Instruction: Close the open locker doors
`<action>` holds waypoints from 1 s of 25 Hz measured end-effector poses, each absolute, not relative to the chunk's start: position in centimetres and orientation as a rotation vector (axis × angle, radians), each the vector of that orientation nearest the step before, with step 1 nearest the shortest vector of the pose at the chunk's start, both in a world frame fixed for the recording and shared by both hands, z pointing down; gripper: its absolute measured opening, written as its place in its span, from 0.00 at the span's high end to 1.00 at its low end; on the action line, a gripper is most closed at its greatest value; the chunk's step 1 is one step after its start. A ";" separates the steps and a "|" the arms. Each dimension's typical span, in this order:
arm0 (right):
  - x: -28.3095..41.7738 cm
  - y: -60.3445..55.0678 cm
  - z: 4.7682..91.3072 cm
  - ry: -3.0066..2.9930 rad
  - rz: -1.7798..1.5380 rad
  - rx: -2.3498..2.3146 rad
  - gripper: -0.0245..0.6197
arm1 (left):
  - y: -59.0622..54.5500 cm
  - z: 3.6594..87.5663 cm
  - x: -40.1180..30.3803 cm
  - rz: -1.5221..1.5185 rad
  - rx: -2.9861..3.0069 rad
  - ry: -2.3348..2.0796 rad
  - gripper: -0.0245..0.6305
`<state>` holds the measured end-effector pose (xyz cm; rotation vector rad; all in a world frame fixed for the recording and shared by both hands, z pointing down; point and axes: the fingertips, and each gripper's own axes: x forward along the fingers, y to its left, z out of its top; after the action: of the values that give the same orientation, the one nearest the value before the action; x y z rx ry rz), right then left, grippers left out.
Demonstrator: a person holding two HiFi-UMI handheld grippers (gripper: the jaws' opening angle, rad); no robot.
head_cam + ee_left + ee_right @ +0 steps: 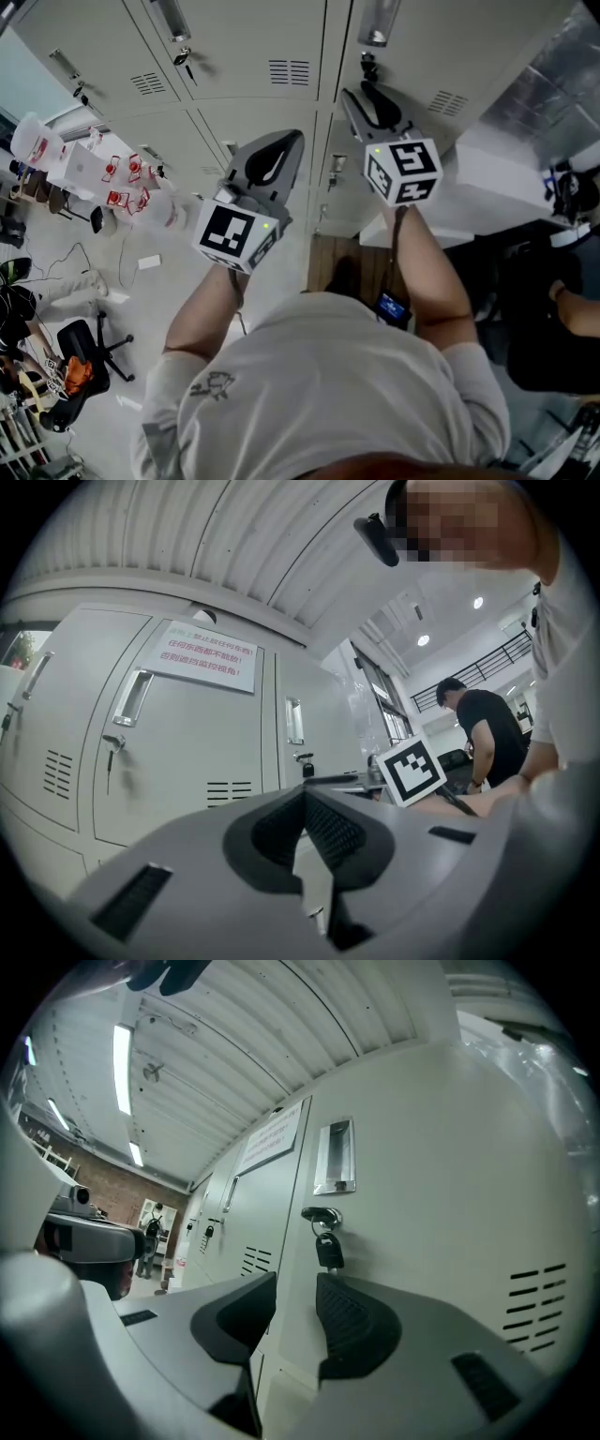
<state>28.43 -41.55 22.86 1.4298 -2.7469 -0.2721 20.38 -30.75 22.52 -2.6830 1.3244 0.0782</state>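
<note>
Grey locker doors [253, 56] fill the wall ahead, each with a recessed handle, a key lock and vent slots. My left gripper [286, 145] is raised in front of a lower door, its jaws [305, 794] shut tip to tip on nothing. My right gripper [361, 98] is held higher, close to a door with a key [328, 1246] hanging in its lock below the handle [336, 1157]. Its jaws [295, 1288] stand a little apart, with the door face and a seam showing between them. I cannot tell whether that door sits flush.
A white panel or ledge [506, 169] juts out at the right of the lockers. Chairs [80, 361], cables and a white table [84, 164] stand on the floor to the left. A person in black [487, 728] stands off to the right.
</note>
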 end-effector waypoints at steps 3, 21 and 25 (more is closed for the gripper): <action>28.3 -42.3 22.7 -2.754 -0.277 1.422 0.77 | -31.3 22.7 20.4 0.080 -2.679 1.331 0.97; 28.3 -43.5 22.8 -2.780 -0.257 1.404 0.77 | -32.1 23.1 20.9 0.063 -2.677 1.366 0.97; 28.5 -42.6 23.3 -2.786 -0.251 1.388 0.77 | -31.8 22.9 20.8 0.072 -2.677 1.360 0.97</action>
<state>28.47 -42.62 23.28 1.3885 -2.7861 -0.2515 20.85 -31.84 22.91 -2.6770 1.3598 0.0719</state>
